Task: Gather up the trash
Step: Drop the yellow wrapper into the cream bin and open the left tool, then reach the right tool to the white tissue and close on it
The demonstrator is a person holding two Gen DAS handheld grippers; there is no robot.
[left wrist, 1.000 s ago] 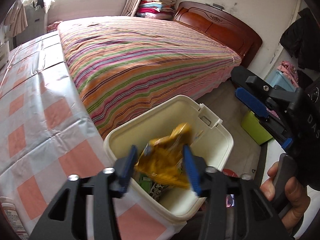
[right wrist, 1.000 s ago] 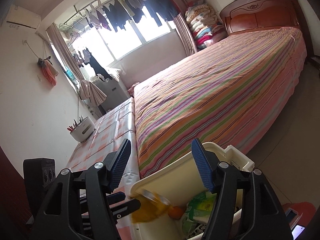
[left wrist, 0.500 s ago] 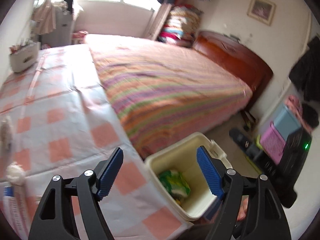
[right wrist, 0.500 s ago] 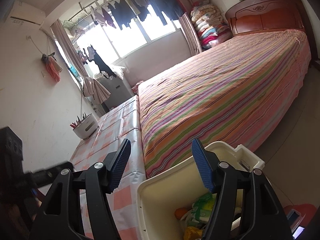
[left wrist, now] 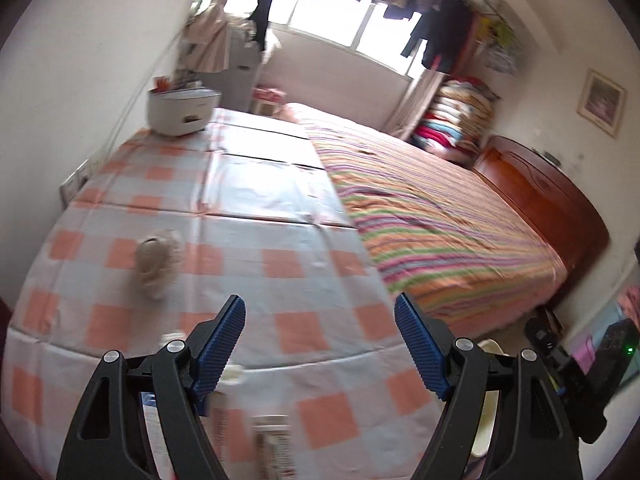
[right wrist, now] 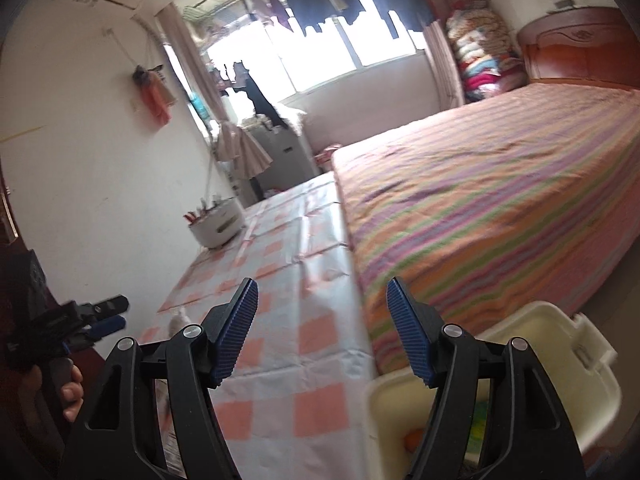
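Trash (left wrist: 158, 262), a crumpled beige wad, lies on the checked tablecloth (left wrist: 256, 216), well ahead of your left gripper (left wrist: 320, 344), whose blue fingers stand wide apart with nothing between them. A blurred packet (left wrist: 274, 448) sits on the cloth just under that gripper. Your right gripper (right wrist: 322, 330) is likewise spread and empty, above the cloth's edge beside the cream bin (right wrist: 560, 320); the bin stands off the cloth's corner, against the striped bed (right wrist: 500, 200), with wrappers inside

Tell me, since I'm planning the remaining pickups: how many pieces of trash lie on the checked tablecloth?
1 clear: a crumpled wad mid-cloth. Blurred items at the near edge, partly behind the left hand-held gripper, may add more.
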